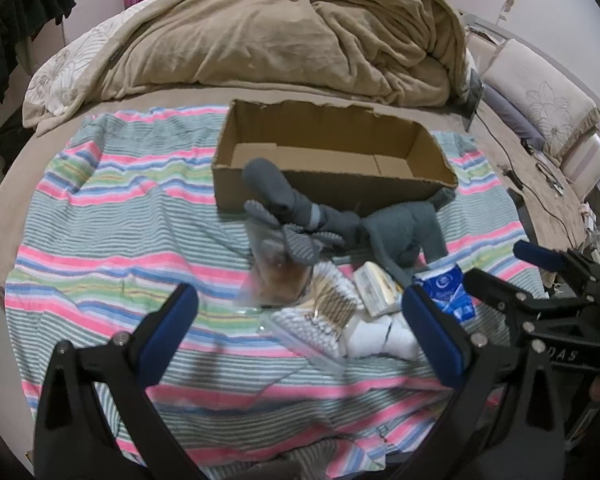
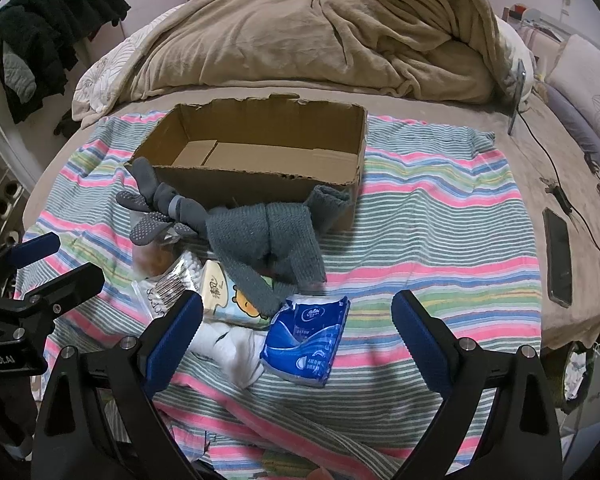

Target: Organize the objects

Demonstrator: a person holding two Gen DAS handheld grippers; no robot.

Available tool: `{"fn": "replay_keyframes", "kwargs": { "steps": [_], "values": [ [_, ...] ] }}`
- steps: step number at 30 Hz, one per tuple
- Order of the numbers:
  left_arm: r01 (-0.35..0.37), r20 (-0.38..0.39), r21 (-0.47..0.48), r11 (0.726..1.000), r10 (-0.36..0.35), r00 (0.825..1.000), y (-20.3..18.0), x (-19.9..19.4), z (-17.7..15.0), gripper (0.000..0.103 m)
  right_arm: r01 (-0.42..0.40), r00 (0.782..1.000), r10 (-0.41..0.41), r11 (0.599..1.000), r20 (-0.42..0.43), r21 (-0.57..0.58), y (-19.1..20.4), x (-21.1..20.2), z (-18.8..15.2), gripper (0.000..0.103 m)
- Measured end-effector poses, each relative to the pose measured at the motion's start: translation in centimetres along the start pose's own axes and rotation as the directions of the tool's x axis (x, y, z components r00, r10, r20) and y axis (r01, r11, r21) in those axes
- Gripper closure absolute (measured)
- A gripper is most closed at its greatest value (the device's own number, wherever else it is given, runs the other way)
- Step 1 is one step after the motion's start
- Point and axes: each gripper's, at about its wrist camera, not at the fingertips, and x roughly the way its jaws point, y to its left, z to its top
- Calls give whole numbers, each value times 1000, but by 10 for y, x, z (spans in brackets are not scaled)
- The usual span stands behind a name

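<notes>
An empty cardboard box [image 1: 332, 160] [image 2: 260, 160] stands on a striped cloth [image 1: 120, 220] [image 2: 440, 220] on the bed. In front of it lies a pile: grey socks [image 1: 296, 208] [image 2: 168, 208], a grey towel [image 1: 404, 228] [image 2: 268, 236], a bagged bun [image 1: 276, 272] [image 2: 154, 260], a cotton swab pack [image 1: 320, 320] [image 2: 172, 284], a tissue pack [image 1: 376, 288] [image 2: 232, 296], white socks [image 1: 384, 340] [image 2: 236, 348] and a blue tissue pack [image 1: 448, 288] [image 2: 308, 340]. My left gripper [image 1: 300, 320] [image 2: 56, 260] is open above the swabs. My right gripper [image 2: 296, 332] [image 1: 496, 264] is open around the blue pack, not touching it.
A rumpled tan blanket [image 1: 300, 32] [image 2: 320, 32] lies behind the box. A phone [image 2: 558, 256] and cables [image 2: 560, 184] lie on the bed at the right. Dark clothes [image 2: 52, 20] hang at the left. Pillows [image 1: 540, 96] stand at the right edge.
</notes>
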Motion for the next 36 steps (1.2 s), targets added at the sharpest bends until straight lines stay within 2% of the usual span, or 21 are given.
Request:
{"fn": "replay_keyframes", "kwargs": {
  "steps": [14, 19, 29, 36],
  "values": [
    [3, -12, -5, 1000, -3, 1000, 4, 2, -1, 0, -2, 1000, 2, 1000, -3, 4, 1, -1, -4, 5],
    [24, -39, -17, 1000, -25, 999, 8, 13, -3, 0, -3, 1000, 4, 1000, -21, 17, -4, 5, -6, 5],
    [2, -96, -20, 1000, -4, 995, 16, 39, -12, 0, 4, 998, -1, 999, -66, 39, -17, 25, -9, 5],
    [0, -95, -29, 1000, -3, 995, 21, 47, -11, 1, 6, 997, -2, 999, -83, 54, -27, 37, -11, 6]
  ]
}}
